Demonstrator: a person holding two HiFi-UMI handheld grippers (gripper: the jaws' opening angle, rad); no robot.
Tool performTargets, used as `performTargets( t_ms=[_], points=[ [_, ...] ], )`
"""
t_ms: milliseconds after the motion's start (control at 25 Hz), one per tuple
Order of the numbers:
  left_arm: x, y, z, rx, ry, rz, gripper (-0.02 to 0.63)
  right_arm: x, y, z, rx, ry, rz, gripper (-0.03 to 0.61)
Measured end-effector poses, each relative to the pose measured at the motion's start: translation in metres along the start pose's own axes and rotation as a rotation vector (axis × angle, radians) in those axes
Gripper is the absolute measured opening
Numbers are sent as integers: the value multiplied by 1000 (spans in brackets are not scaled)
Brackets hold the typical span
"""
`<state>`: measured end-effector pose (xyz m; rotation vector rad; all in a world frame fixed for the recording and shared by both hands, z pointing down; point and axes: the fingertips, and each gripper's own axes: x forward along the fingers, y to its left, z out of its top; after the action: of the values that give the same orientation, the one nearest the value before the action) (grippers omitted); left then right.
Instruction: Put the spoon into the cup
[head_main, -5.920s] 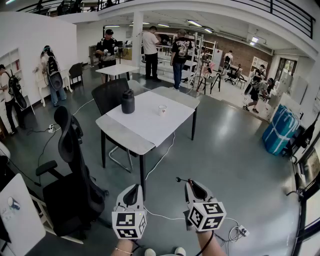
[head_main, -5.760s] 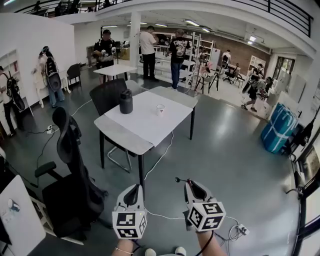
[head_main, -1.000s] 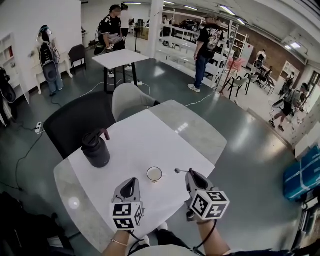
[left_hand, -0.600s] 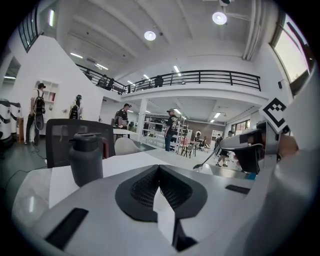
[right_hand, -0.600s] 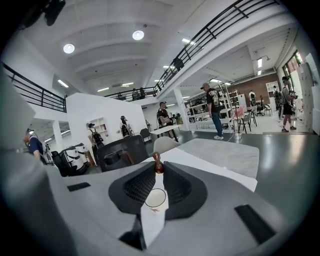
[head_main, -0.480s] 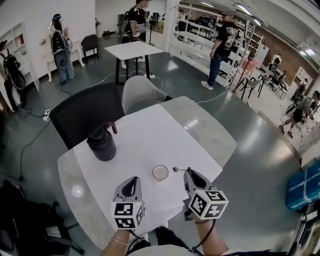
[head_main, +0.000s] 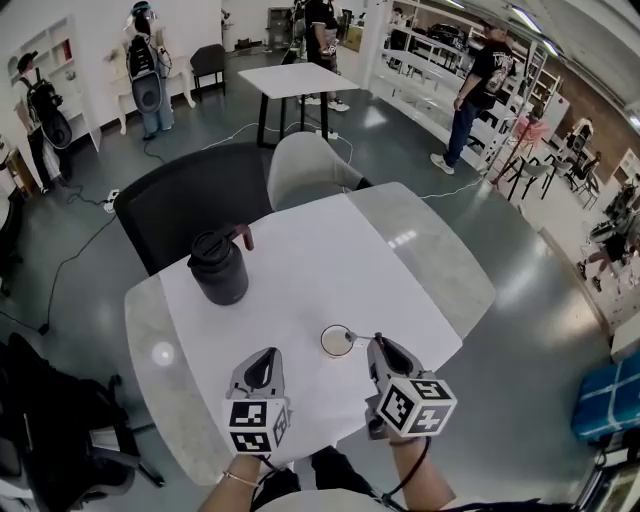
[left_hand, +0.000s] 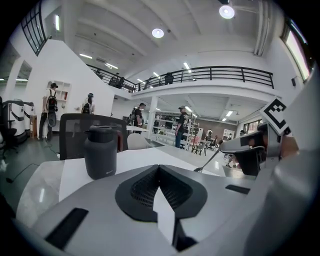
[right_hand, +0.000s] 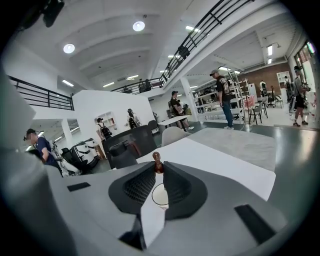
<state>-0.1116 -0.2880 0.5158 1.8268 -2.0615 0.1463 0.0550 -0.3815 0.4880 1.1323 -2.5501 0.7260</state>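
Spoon (head_main: 353, 338) clamped in right tongs (head_main: 373, 344), beside the cup (head_main: 333, 343).

A dark lidded flask (head_main: 218, 268) stands upright on a white sheet (head_main: 300, 270) that covers the middle of a grey table (head_main: 445, 265) with rounded corners. A black chair (head_main: 185, 200) and a pale chair (head_main: 305, 165) stand at the table's far side. Farther off is a small white table (head_main: 295, 78), and people (head_main: 485, 85) stand about on the grey floor (head_main: 520, 340).

Grey left gripper (head_main: 266, 356) and right gripper (head_main: 377, 345), black ribbed fingers (left_hand: 142, 187), white marker cubes (head_main: 258, 425) with black squares, black cable (head_main: 417, 467)
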Motion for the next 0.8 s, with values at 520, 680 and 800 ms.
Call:
performTargets(
  t_ms=[520,680,800],
  points=[
    [10,10,-28,-59,50,52,18,29,-3,-36,-4,105,50,67],
    [15,7,-37,-65,70,56,18,34,-7,-48,5,137,54,67],
    [18,6,-46,-71,89,61,18,40,-9,-59,15,161,62,67]
  ],
)
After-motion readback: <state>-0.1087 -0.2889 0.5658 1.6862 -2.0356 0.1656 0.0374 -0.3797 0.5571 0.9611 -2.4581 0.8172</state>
